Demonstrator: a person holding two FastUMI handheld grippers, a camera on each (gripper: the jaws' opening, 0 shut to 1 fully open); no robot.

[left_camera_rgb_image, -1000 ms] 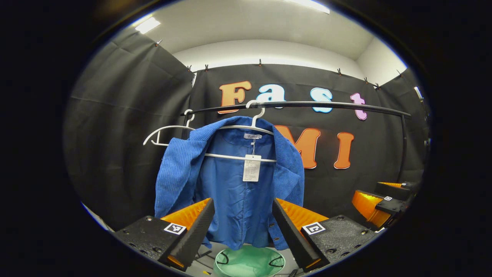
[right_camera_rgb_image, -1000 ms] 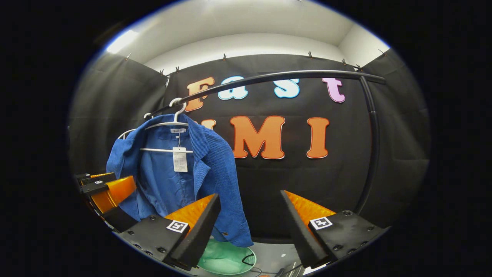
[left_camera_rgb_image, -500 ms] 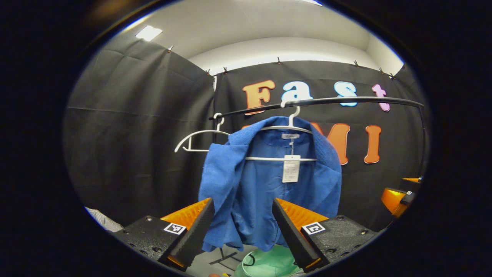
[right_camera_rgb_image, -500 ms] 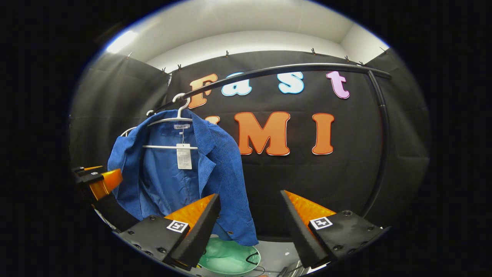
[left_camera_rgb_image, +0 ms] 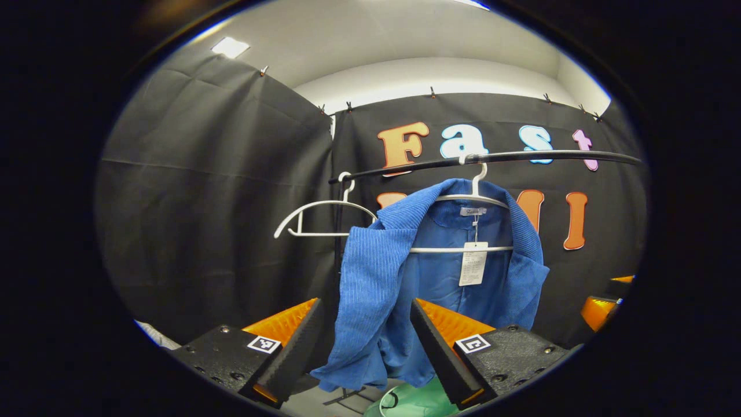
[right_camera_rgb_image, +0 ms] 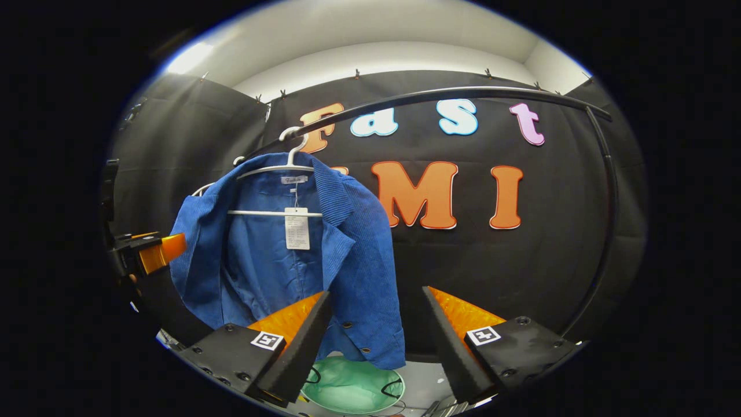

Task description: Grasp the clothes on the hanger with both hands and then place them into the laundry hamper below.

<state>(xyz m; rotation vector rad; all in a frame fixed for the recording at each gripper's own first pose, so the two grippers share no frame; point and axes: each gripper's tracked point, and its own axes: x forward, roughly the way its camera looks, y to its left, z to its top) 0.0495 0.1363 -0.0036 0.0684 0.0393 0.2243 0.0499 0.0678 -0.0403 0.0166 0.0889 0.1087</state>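
In the left gripper view the left gripper [left_camera_rgb_image: 365,336] has its fingers spread wide at the bottom of the frame, and the left front panel of the blue jacket [left_camera_rgb_image: 405,272] hangs in line with the gap between them; whether the cloth is already inside that gap or just beyond it cannot be told. In the right gripper view the right gripper [right_camera_rgb_image: 376,336] is also spread and pinching nothing, with the jacket's right edge at lower centre, above and beyond its left finger [right_camera_rgb_image: 304,341].

The jacket sits on a white hanger [right_camera_rgb_image: 278,171] hooked over the black rail [right_camera_rgb_image: 463,91], upper left of centre in the right gripper view. A second, empty hanger [left_camera_rgb_image: 321,217] hangs just beside it, left of centre in the left gripper view. The green hamper [right_camera_rgb_image: 353,388] lies below the hem, at the bottom centre.

Risks from here, as I judge them
- Closing on one thin layer of panel may let the cloth slip out once pulled
- Pulling straight down could drag the hanger off the rail with the jacket, or snag the collar on its shoulders
- The empty hanger could be knocked or caught by the left fingers
- Uneven grips could let one side swing wide of the hamper's mouth
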